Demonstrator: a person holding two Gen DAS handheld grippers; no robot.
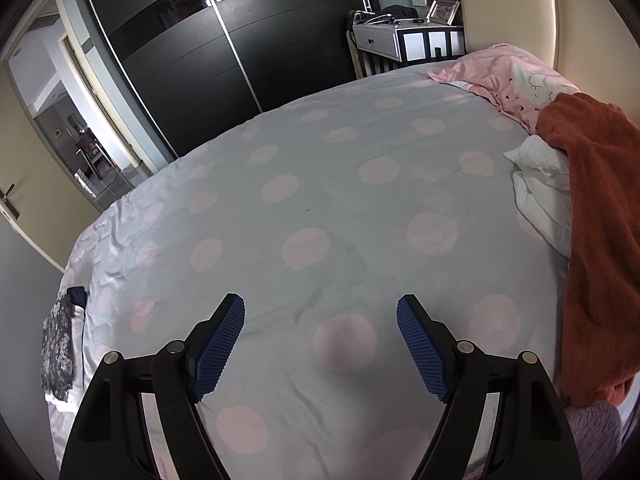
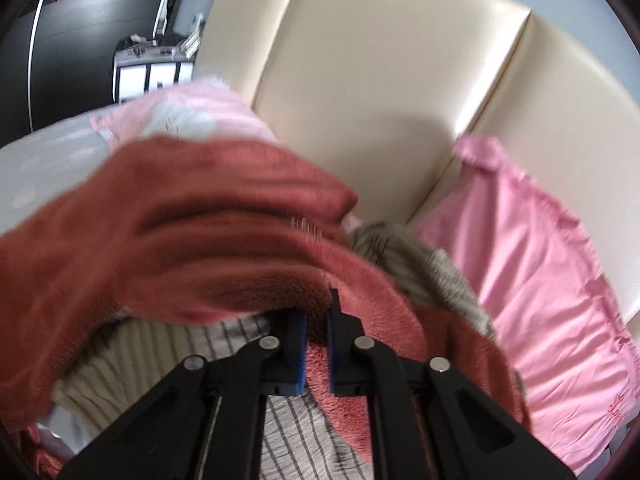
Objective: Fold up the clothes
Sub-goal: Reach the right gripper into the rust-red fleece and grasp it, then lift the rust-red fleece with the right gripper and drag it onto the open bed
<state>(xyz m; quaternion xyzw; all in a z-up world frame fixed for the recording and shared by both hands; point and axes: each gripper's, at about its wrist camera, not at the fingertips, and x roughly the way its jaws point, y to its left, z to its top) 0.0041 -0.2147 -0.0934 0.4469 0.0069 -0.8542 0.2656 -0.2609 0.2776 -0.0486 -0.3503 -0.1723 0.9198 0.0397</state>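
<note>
Left wrist view: the left gripper [image 1: 320, 344] hangs over the bed [image 1: 320, 208], jaws wide apart with nothing between them, blue ribbed pads [image 1: 218, 348] facing each other.
Bed cover: grey with pale pink dots, lying flat and bare from the jaws across to the far edge; this open stretch shows only in this view.
Left edge of bed: a dark floral folded garment [image 1: 58, 350] lies at the mattress edge, near the left jaw.
Right edge: the rust fleece garment [image 1: 600, 240] drapes over a white crumpled cloth [image 1: 540, 188]; a pink pillow [image 1: 516, 76] with a sleepy-eye print lies beyond them.
Far room: black sliding wardrobe [image 1: 200, 48], an open doorway [image 1: 60, 120] to its left, a white nightstand [image 1: 404, 40] bearing a picture frame [image 1: 443, 11].
Right wrist view: the right gripper [image 2: 316, 344] has its jaws closed on a fold of the rust fleece garment [image 2: 192, 220], which bulges up and left of the jaws, blurred.
Under the fleece: a striped cloth [image 2: 288, 424], a cream ribbed knit [image 2: 132, 360] and an olive knit [image 2: 420, 264], seen only here.
Right side: a bright pink shirt [image 2: 532, 280] leans on the cream padded headboard [image 2: 380, 80].
Writing: none readable in either view.
</note>
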